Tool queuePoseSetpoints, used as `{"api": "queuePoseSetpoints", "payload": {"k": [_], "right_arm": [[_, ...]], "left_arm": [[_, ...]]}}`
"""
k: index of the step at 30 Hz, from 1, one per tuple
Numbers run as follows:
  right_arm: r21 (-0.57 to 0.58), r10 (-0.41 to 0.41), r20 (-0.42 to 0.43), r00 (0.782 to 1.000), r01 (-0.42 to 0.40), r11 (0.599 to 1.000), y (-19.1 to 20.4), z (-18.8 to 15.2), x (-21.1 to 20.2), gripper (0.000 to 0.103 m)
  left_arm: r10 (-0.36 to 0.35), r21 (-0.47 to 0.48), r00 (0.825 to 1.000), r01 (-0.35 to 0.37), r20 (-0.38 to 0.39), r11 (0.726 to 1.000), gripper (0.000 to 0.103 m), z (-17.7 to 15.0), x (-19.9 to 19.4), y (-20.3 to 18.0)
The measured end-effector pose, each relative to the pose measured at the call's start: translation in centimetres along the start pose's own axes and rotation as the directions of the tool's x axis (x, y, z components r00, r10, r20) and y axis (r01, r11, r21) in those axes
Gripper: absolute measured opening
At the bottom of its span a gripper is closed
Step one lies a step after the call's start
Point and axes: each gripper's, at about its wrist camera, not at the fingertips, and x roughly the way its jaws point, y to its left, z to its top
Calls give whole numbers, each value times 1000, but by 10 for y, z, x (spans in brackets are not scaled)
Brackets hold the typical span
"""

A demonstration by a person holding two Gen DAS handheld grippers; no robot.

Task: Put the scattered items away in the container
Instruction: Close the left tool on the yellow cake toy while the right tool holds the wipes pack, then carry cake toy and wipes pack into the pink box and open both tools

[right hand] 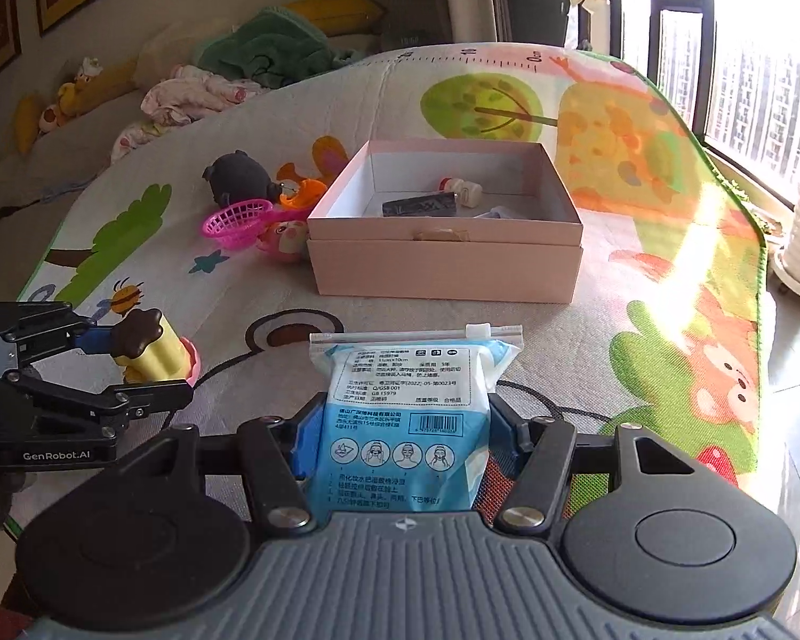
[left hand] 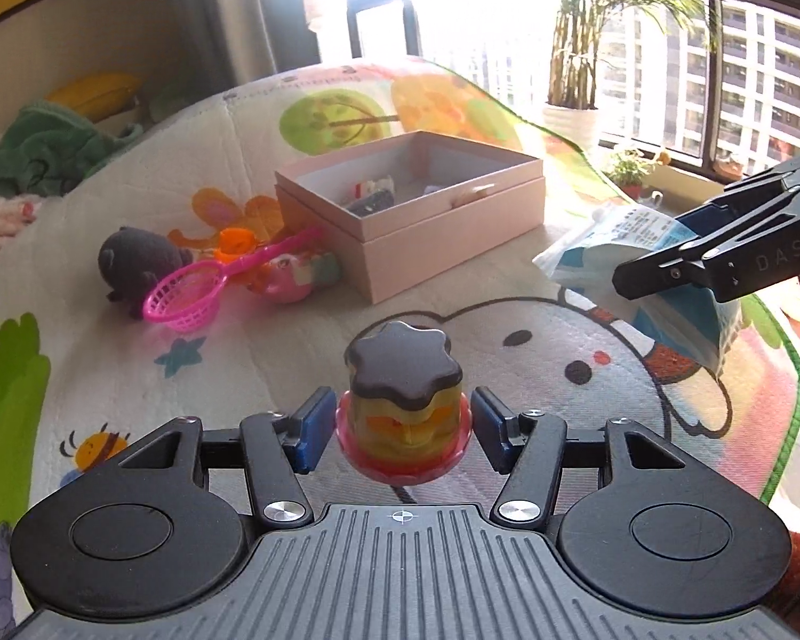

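Note:
My left gripper point(left hand: 402, 429) has its blue pads point(left hand: 310, 429) on either side of a pudding toy point(left hand: 404, 400) with a brown flower-shaped top, yellow body and pink base; small gaps show between pads and toy. It also shows in the right wrist view point(right hand: 149, 349). My right gripper point(right hand: 400, 437) is shut on a blue and white zip-lock packet point(right hand: 408, 405), held above the mat; it also shows in the left wrist view point(left hand: 640, 245). The open pink box point(left hand: 416, 213) point(right hand: 445, 261) stands ahead and holds a few small items.
Left of the box lie a dark plush point(left hand: 136, 261), a pink toy net point(left hand: 186, 296), an orange toy point(left hand: 234, 242) and a pink round toy point(left hand: 288, 280) on the cartoon play mat point(left hand: 560, 352). Cushions and clothes point(right hand: 261, 53) lie behind. A window and potted plant point(left hand: 576, 53) are right.

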Motion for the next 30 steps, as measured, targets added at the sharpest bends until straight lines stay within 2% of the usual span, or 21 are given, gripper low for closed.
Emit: {"api": "queuePoseSetpoints", "payload": {"k": [7, 11, 16, 19, 23, 27, 29, 30], "right_arm": [[-26, 21, 117, 993, -18, 999, -16, 29, -40, 61], [-15, -3, 242, 970, 6, 1000, -28, 58, -55, 61], [23, 0, 356, 934, -9, 1000, -52, 106, -53, 61], [62, 8, 357, 934, -33, 998, -69, 140, -32, 61], [129, 23, 304, 952, -65, 990, -90, 175, 14, 61], [160, 9, 234, 972, -48, 986, -98, 189, 66, 60], [166, 14, 205, 979, -49, 985, -99, 187, 91, 62], [170, 10, 202, 979, -45, 984, -100, 186, 101, 69]], "left_arm": [[-8, 73, 994, 0, 109, 997, 61, 54, -3, -14], [-1, 105, 986, -17, 169, 994, 61, 99, 9, -8], [18, 68, 981, -32, 195, 997, 61, 139, 42, 10], [6, 36, 982, -13, 191, 999, 61, 154, 67, 20], [-31, -2, 986, 32, 162, 999, 61, 162, 104, 32], [-56, -62, 990, 65, 133, 996, 61, 161, 140, 43], [-91, -76, 990, 99, 111, 992, 62, 157, 154, 48], [-107, -76, 989, 114, 101, 991, 69, 154, 158, 50]]}}
